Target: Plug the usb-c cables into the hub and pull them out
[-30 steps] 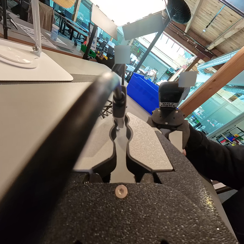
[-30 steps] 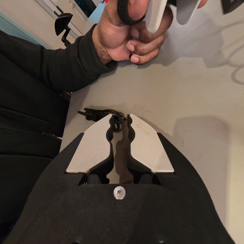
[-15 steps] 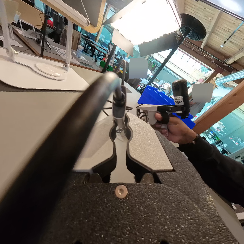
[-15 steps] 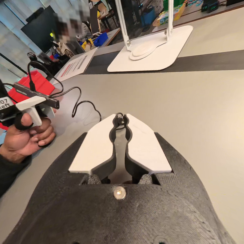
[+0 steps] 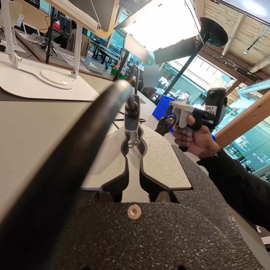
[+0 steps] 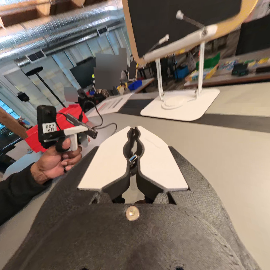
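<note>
Left gripper [image 6: 84, 132] clamps hub [image 6: 81, 125], centre-left of frame, one cable [image 6: 100, 118] plugged. Right gripper [image 6: 134, 129] pinches bundled cable [image 5: 165, 124], not yet plugged. Unplugging outstanding.

Grey table [image 6: 219, 168]: white stand base [image 6: 182, 105], red bin [image 6: 64, 122], blue bin [image 5: 162, 106].

Two grippers: the left gripper [image 6: 87, 132] and the right gripper [image 5: 170, 108]. One hub [image 6: 81, 125], held above the table [image 6: 204, 153]. Two bins beyond the hub: one red bin [image 6: 62, 118], one blue bin [image 5: 162, 107]. One white stand [image 6: 181, 104] (cables too tangled to count).
</note>
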Tool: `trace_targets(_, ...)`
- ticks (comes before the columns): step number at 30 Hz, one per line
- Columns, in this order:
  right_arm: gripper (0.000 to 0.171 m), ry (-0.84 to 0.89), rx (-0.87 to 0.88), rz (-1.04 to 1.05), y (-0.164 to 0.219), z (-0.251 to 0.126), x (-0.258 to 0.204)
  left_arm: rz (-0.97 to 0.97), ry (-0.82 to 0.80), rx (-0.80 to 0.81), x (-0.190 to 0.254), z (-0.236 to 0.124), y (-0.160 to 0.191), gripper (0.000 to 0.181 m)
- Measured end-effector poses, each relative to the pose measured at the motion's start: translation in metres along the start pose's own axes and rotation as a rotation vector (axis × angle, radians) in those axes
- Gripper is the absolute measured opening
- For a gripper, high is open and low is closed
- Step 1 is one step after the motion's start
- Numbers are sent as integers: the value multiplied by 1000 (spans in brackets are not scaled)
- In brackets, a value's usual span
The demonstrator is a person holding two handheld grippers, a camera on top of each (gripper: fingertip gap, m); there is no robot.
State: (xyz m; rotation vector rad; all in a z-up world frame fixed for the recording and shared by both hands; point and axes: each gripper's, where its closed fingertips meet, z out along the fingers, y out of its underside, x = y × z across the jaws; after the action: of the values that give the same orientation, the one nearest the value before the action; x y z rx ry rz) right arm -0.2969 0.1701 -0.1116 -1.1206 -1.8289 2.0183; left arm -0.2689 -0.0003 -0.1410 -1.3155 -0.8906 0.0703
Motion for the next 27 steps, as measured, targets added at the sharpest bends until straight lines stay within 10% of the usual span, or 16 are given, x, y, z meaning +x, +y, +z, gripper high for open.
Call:
trace_targets(8, 2, 148, 215, -315, -42, -24, -9, 1, -6, 3, -1, 0, 0, 9)
trace_targets(27, 6, -173, -464, -877, 109, 25, -75, 1, 2, -6, 0, 0, 1, 10)
